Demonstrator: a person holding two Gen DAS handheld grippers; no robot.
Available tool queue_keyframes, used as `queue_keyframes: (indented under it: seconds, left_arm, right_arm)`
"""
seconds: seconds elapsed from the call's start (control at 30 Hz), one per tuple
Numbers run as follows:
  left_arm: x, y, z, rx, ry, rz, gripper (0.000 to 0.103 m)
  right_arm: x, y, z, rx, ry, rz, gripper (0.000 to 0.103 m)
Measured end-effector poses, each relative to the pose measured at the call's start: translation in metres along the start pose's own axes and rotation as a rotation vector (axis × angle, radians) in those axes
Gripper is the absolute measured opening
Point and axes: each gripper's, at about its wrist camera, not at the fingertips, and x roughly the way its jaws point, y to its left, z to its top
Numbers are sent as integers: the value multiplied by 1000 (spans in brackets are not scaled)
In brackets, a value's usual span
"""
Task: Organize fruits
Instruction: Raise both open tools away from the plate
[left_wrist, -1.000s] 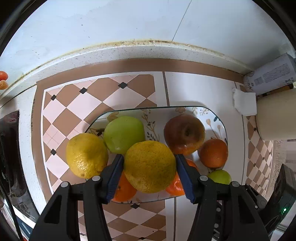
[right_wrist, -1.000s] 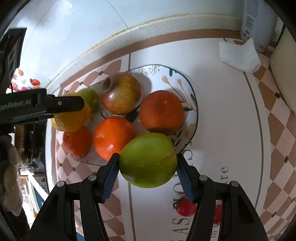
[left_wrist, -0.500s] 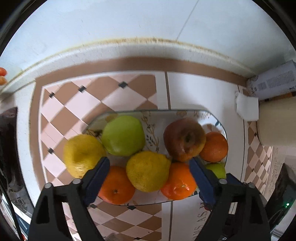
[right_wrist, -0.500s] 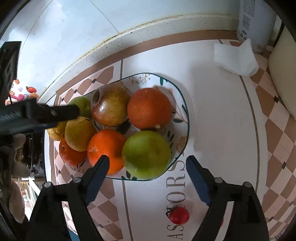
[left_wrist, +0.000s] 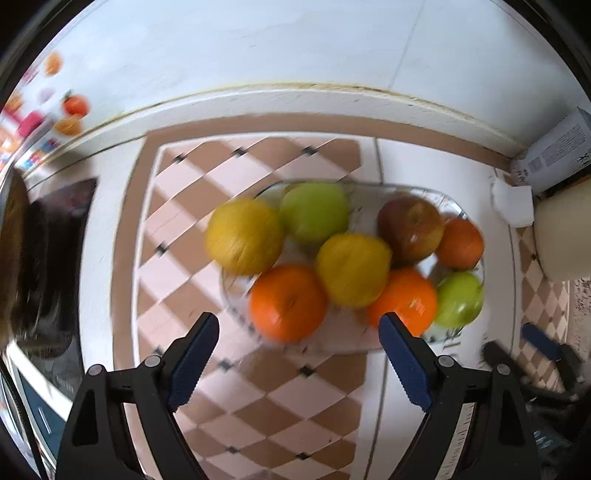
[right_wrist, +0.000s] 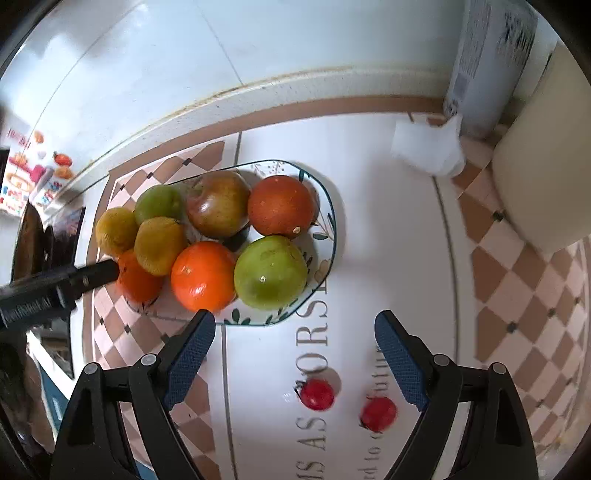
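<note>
Tablecloth (right_wrist: 369, 280) lettering — partial "ORSE", "AS", "futu" — carton print unreadable

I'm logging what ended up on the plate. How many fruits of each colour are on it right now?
Round yellow fruits: 2
Round green fruits: 2
Bright orange fruits: 2
Dark reddish-orange fruit: 1
Red-brown apple: 1
Total on the floral glass plate: 8

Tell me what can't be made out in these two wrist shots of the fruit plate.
- Left wrist view: motion blur smears the plate pattern and the fruit skins.
- Right wrist view: the left tool covers part of one orange.
- Right wrist view: tablecloth lettering is cut off behind the plate and right tool.
- Both views: the carton print is too small.
</note>
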Motion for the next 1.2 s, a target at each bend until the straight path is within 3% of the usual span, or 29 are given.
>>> queue_keyframes:
  seconds: [0.2, 0.5, 1.2]
  left_arm:
    - [-27, 10, -44, -23, -105, 22, 88]
    - [-87, 12, -92, 34, -247, 5, 88]
    - [-187, 14, -167, 45, -465, -41, 88]
  right_arm:
    - [-36, 19, -16, -78, -66, -31, 90]
    - [-96, 37, -55, -85, -175, -33, 90]
    - [-221, 57, -134, -96, -380, -19, 90]
